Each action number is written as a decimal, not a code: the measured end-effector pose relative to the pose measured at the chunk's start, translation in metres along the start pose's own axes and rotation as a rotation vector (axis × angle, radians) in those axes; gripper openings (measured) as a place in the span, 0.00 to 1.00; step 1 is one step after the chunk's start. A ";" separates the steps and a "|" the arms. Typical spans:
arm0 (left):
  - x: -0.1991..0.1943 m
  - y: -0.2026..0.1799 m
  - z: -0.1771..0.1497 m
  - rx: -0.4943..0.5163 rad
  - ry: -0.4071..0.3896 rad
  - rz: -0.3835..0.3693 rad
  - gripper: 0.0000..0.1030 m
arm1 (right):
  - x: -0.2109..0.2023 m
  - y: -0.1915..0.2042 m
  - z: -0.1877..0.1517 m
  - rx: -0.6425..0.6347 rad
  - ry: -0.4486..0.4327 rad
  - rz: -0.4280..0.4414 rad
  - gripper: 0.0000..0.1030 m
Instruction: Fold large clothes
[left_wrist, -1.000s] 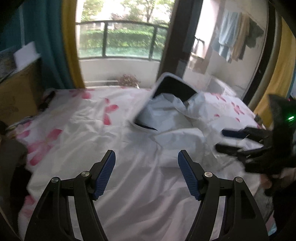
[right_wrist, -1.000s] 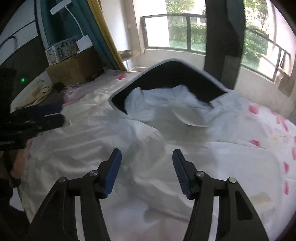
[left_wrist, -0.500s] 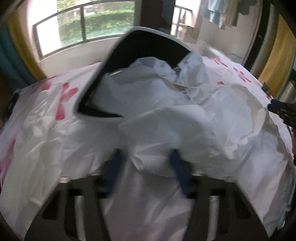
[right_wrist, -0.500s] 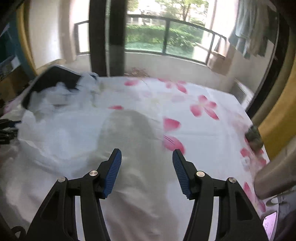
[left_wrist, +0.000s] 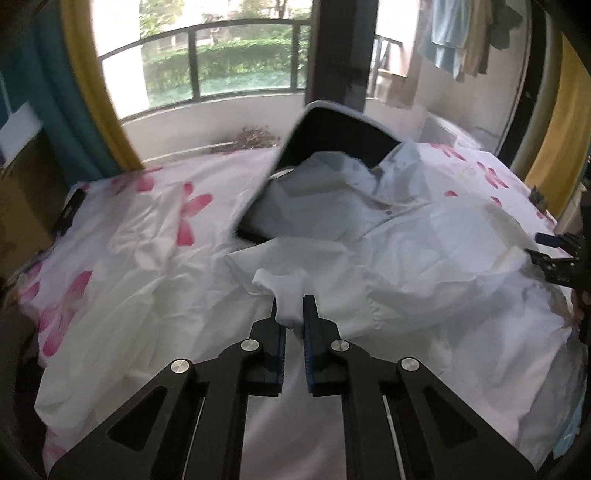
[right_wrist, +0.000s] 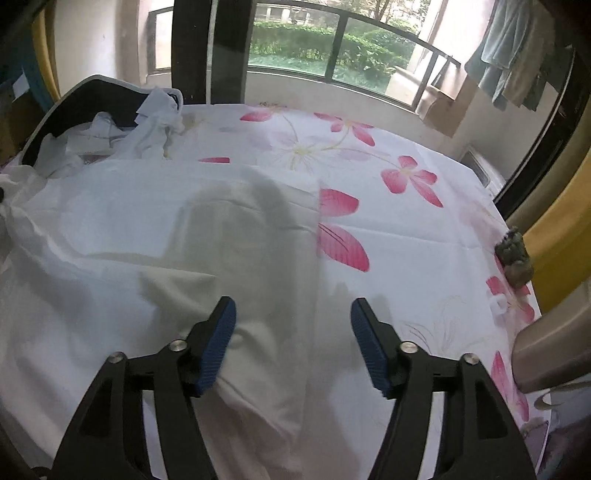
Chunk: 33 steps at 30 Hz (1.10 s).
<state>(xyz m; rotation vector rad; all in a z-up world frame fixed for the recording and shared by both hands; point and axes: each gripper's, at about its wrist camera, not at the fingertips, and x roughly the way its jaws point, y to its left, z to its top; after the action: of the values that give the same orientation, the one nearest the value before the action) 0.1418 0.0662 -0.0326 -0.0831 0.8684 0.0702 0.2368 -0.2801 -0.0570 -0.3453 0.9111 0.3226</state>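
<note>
A white shirt (left_wrist: 406, 251) lies crumpled on a bed with a pink-flowered sheet (left_wrist: 129, 240). Its collar end rests on a tilted dark panel with a white rim (left_wrist: 332, 136). My left gripper (left_wrist: 289, 306) is closing, and its blue pads pinch a bunched fold of the shirt's near left edge. My right gripper (left_wrist: 550, 251) shows at the far right of the left wrist view. In the right wrist view the right gripper (right_wrist: 293, 314) hovers low over the shirt's (right_wrist: 166, 229) side edge. Its jaws are opening, with flat cloth lying below them and nothing gripped.
The flowered sheet (right_wrist: 406, 229) stretches to the right of the shirt. A small dark lump (right_wrist: 515, 258) sits at the bed's right edge beside a grey rounded object (right_wrist: 546, 354). A cardboard box (left_wrist: 22, 206) stands left; a railed window (left_wrist: 229, 62) is behind.
The left gripper went from wide open to pinched on a fold of the shirt. The right gripper swung away from the dark panel to the shirt's right side and spread wider.
</note>
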 end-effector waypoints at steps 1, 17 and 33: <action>0.001 0.004 -0.001 -0.008 0.005 0.003 0.09 | -0.002 0.000 -0.002 -0.001 0.006 0.000 0.66; -0.018 0.052 -0.014 -0.106 0.000 -0.046 0.32 | -0.039 0.012 -0.006 0.052 -0.013 -0.004 0.68; 0.002 0.157 0.031 -0.102 -0.018 0.039 0.58 | -0.056 0.060 0.020 0.105 -0.074 0.057 0.68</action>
<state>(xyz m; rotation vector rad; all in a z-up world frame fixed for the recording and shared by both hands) 0.1519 0.2260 -0.0212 -0.1608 0.8483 0.1519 0.1941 -0.2244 -0.0100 -0.2098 0.8624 0.3368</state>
